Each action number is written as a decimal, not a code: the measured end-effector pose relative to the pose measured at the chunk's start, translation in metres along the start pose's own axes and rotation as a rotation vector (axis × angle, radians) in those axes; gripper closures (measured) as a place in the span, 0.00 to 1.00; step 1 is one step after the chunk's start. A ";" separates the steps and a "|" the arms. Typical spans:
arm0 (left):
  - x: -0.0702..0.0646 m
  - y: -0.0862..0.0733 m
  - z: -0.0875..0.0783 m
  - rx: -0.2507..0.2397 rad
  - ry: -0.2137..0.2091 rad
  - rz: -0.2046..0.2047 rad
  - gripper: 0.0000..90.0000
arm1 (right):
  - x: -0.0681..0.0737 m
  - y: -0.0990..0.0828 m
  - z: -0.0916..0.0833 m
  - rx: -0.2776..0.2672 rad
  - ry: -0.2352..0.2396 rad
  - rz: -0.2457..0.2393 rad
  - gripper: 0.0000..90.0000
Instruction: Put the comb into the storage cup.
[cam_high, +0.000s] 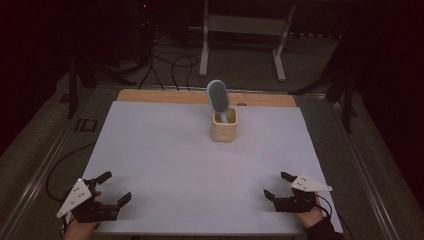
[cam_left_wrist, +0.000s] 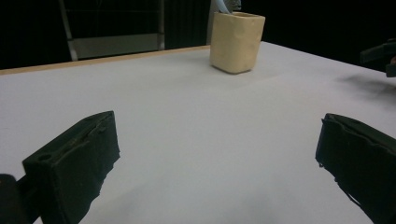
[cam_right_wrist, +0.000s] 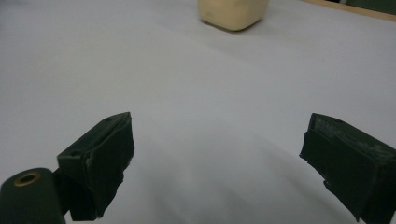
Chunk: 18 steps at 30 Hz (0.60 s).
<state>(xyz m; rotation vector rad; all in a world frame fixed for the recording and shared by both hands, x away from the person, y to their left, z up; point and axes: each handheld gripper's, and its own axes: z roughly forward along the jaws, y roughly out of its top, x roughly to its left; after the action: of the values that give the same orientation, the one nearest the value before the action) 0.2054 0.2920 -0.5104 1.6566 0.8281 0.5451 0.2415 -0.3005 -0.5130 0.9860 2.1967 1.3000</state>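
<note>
Both grippers, left (cam_high: 114, 188) & right (cam_high: 278, 185), released, empty. Light blue plastic hairbrush (cam_high: 218, 98) in cream cup (cam_high: 224, 126): likely light, stiff; grip head edges.

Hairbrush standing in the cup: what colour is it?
Light blue hairbrush with darker grey bristles, handle down in the cream cup; the high view shows it best.

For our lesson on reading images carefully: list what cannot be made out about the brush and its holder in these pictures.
1. Hairbrush handle end: hidden inside the cream holder in the high view.
2. Brush head: cut off by the top edge in the left gripper view; a pale blue bit remains.
3. Holder's rim: cut off by the top edge in the right gripper view.
4. Bristle detail: too small in the high view.
</note>
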 end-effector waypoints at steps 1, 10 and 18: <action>0.000 0.000 0.000 0.000 -0.001 -0.001 0.00 | 0.001 0.000 0.002 0.005 0.000 -0.009 0.09; 0.000 0.000 0.001 0.003 -0.003 0.001 0.00 | 0.000 0.001 0.004 -0.006 0.013 0.001 0.09; 0.000 0.000 0.000 0.006 -0.002 0.005 0.00 | 0.000 0.002 0.004 -0.006 0.010 0.015 0.09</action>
<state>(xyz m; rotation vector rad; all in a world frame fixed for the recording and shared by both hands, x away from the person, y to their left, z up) 0.2053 0.2915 -0.5107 1.6643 0.8249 0.5446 0.2447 -0.2972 -0.5135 0.9980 2.1957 1.3201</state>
